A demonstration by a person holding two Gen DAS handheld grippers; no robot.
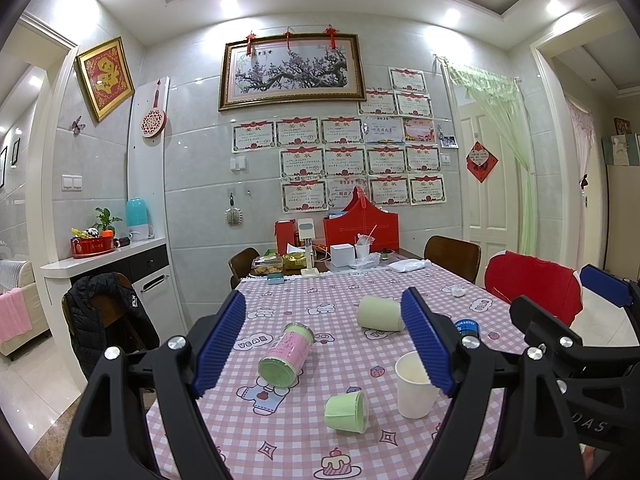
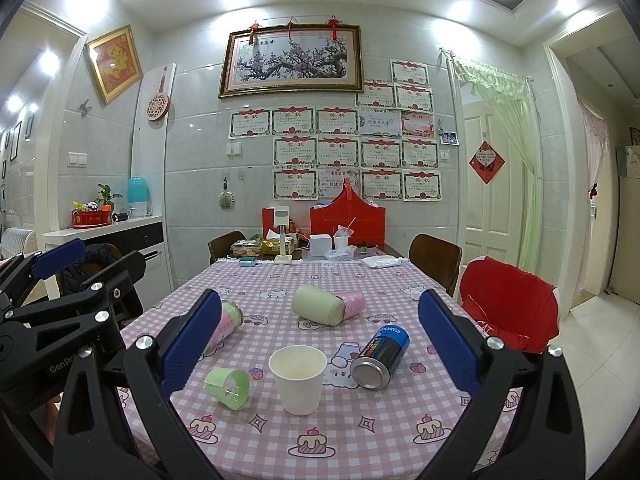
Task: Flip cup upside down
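1. Where the room is taken in from both wrist views, a table [image 2: 360,432] under a pink checked cloth is seen to fill the foreground; every place below is given relative to the white paper cup [image 2: 298,378] standing upright on it, mouth up.
2. The right gripper [image 2: 320,344] is held above and short of the cup, spread wide, nothing between its blue pads [image 2: 192,344]. The left gripper [image 1: 326,346] is likewise spread and empty, off to the cup's left.
3. A blue can [image 2: 380,360] lies on its side just right of the cup; a pale roll [image 2: 318,305] lies well behind it.
4. A small green cup [image 2: 229,387] lies tipped over just left of it.
5. The paper cup is judged light, thin-walled and easily crushed; a gentle hold across the mid-wall, below the rolled rim, would seem best for turning it over.
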